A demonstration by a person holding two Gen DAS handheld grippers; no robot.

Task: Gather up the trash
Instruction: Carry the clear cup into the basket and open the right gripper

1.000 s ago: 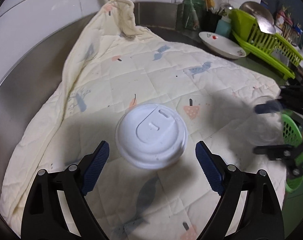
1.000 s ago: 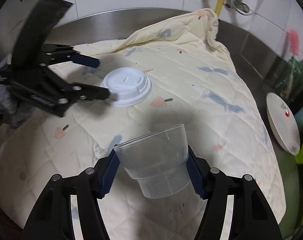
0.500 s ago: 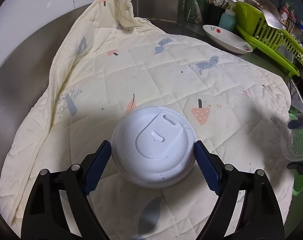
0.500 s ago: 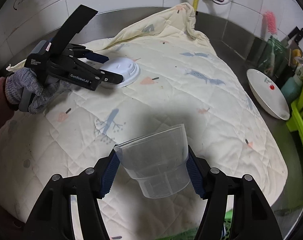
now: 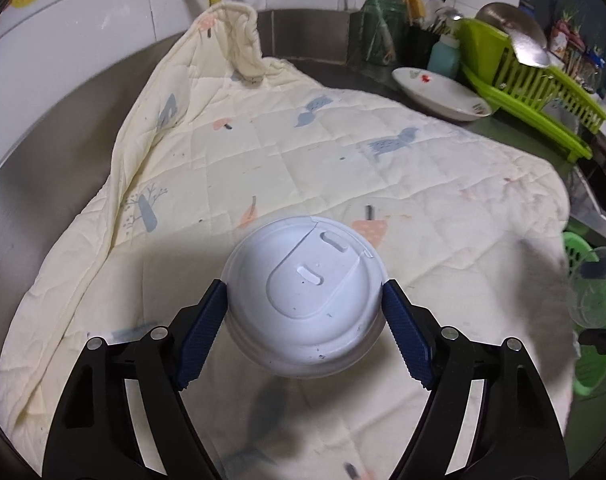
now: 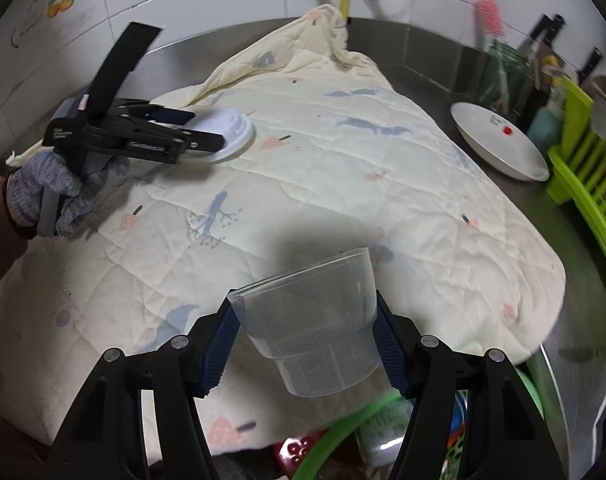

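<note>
Left gripper (image 5: 303, 328) jaws closing on the white lid (image 5: 305, 300) lying on the quilt (image 5: 343, 168), pads touching its rim. Right gripper (image 6: 305, 344) is clamped on the clear cup (image 6: 315, 320), near the green bin (image 6: 343, 428). Next, probably drop it in.

Steel counter (image 5: 31, 184), covered mostly by a cream quilted cloth (image 5: 303, 160) printed with birds, trees and mushrooms. On the cloth, a white cup lid (image 5: 307, 300). Beside the cloth on bare steel, a white dish (image 6: 499, 146) and a green drying rack (image 5: 535, 92).
</note>
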